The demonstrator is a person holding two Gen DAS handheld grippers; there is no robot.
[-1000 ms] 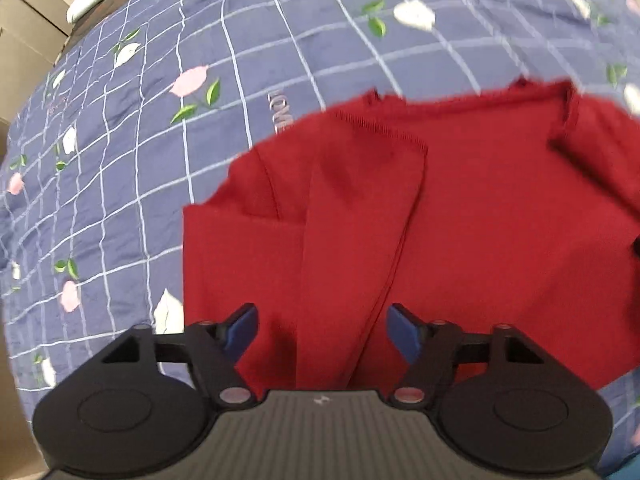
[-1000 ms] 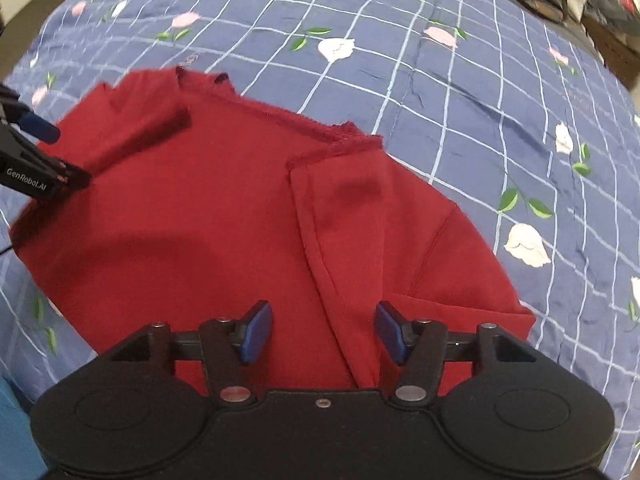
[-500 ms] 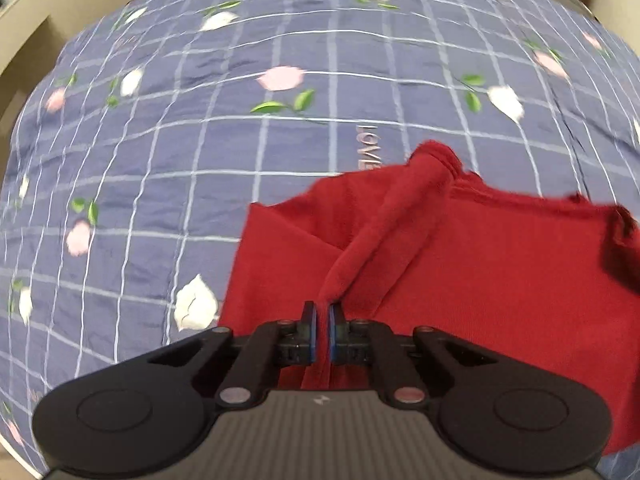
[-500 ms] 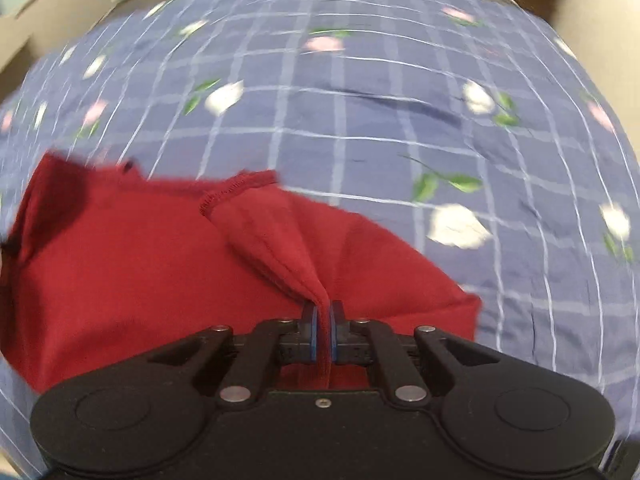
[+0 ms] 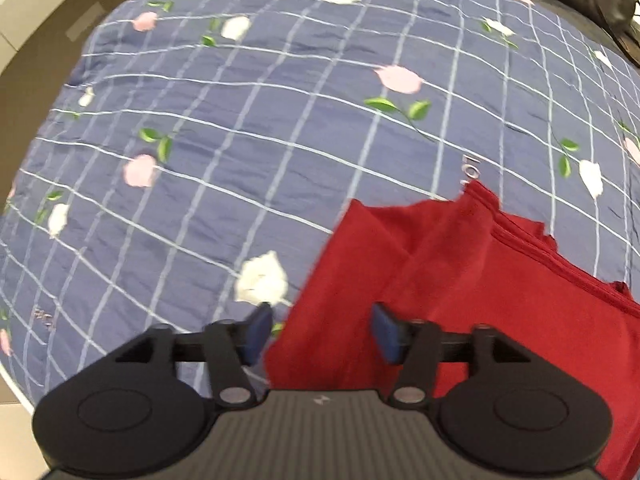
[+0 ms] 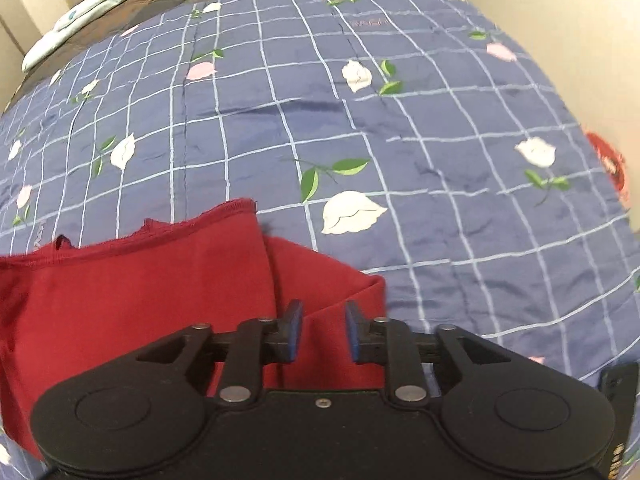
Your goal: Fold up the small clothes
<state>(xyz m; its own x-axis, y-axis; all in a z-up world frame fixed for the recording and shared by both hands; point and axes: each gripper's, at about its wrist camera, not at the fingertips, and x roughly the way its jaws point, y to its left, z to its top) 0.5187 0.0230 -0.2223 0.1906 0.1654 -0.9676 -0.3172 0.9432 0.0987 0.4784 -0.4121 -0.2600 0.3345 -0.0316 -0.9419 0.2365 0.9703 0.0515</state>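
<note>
Red knit garment [image 5: 460,292]: lying folded on my blue checked floral bedspread [image 6: 360,128] | left tongs [image 5: 320,332]: released, clenched half a second ago | right tongs [image 6: 322,334]: likewise released, hovering over sleeve fold.

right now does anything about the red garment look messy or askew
The red garment lies unevenly: its far hem is wavy and one folded flap bunches into a ridge. Nothing torn or spilled on the blue bedspread.

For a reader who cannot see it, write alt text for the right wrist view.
An open hand-held gripper hovers over the right edge of a folded red garment lying on a blue checked bedspread printed with flowers.
</note>
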